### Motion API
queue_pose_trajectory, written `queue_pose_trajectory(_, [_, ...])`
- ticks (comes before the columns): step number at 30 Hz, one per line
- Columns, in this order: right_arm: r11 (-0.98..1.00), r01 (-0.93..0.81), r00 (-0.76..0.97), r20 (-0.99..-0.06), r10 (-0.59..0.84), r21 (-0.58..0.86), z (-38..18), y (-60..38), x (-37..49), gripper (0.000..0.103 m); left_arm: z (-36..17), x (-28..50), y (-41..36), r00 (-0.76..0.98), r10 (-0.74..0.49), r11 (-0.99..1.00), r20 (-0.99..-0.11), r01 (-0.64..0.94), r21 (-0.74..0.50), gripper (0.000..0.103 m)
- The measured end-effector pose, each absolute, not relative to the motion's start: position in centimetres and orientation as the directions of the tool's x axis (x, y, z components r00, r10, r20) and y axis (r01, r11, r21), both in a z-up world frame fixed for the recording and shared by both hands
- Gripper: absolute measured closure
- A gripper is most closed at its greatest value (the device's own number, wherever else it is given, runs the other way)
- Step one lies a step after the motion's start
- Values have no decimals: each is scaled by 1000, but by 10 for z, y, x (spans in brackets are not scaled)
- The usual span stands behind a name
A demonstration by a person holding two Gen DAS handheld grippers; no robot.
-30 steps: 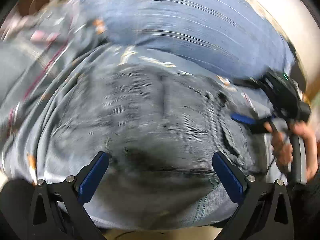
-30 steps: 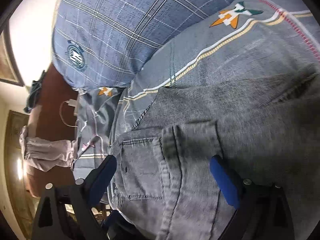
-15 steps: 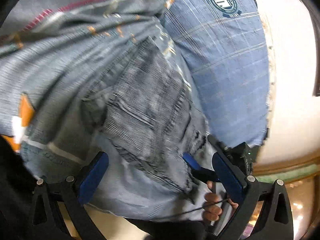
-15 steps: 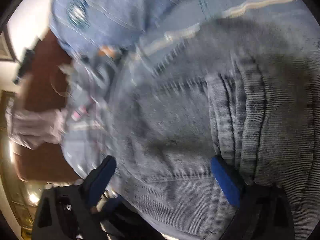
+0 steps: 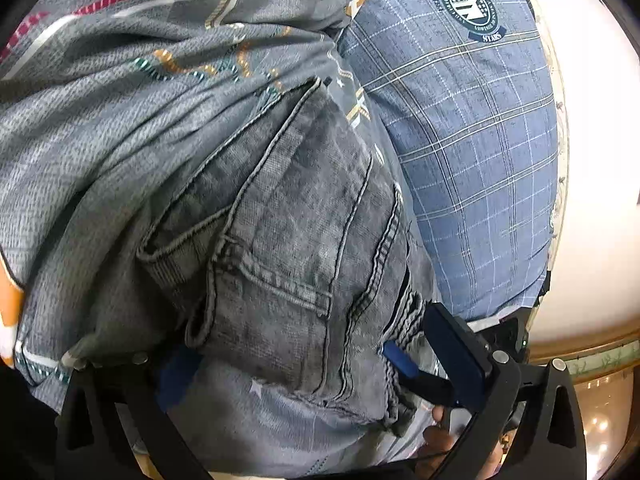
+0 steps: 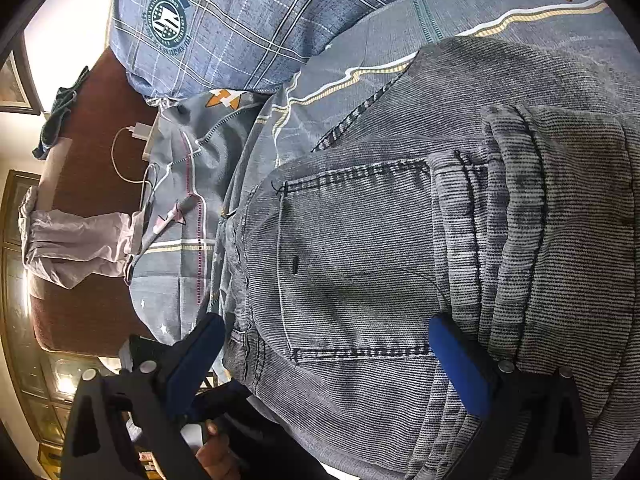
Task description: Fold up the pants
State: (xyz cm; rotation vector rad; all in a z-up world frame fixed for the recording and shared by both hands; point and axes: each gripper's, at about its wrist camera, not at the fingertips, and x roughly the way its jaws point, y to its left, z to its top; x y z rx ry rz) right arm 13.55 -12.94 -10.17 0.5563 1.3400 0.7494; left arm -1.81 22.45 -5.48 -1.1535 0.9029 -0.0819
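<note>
Grey denim pants (image 5: 296,236) lie folded into a thick bundle on a grey patterned bedsheet (image 5: 120,120). My left gripper (image 5: 316,368) is open, its fingers spread around the near end of the bundle; the left finger is partly hidden under denim. The right gripper's blue finger (image 5: 398,356) shows in the left wrist view beside the bundle. In the right wrist view the pants (image 6: 400,248) show a back pocket and stacked folds. My right gripper (image 6: 328,364) is open, its fingers astride the pocket edge.
A blue plaid pillow (image 5: 472,128) with a round crest lies beyond the pants; it also shows in the right wrist view (image 6: 224,28). A brown surface (image 6: 92,152) holds a white charger with cable (image 6: 138,132) and a pale crumpled cloth (image 6: 76,236).
Both grippers have swung around and closed in on the folded bundle. The views have steadied from blur, and the left gripper's fingers now straddle the bundle's near end.
</note>
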Motion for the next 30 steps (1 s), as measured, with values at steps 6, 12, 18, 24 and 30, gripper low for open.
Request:
queue_pose_trajectory(6, [653,-107,30,-654,755,749,-92,-131,139,0,-52,-14,224,624,-396,557,-674,-420,-717,56])
queue_pose_trajectory(12, [710,-154,51,-712,701,688,-101,-118,141,0,-50,-16,228,621,-365,582,-693,-429,-691,79])
queue_pose_trajectory(18, [703,-164,37,-708,705,692,-100,-116,142,0,-36,-22,232,656,-377,562,-654,-398,-725,85])
queue_pose_trajectory(24, [688,-181,36,-694,719,703,-101,-117,141,0,-26,-17,225,669,-360,600,-650,-368,-711,92])
queue_pose_trajectory(30, [649,-150,48,-650,758,746,-78,-126,143,0,-23,-18,222,671,-336,628,-661,-364,-688,92])
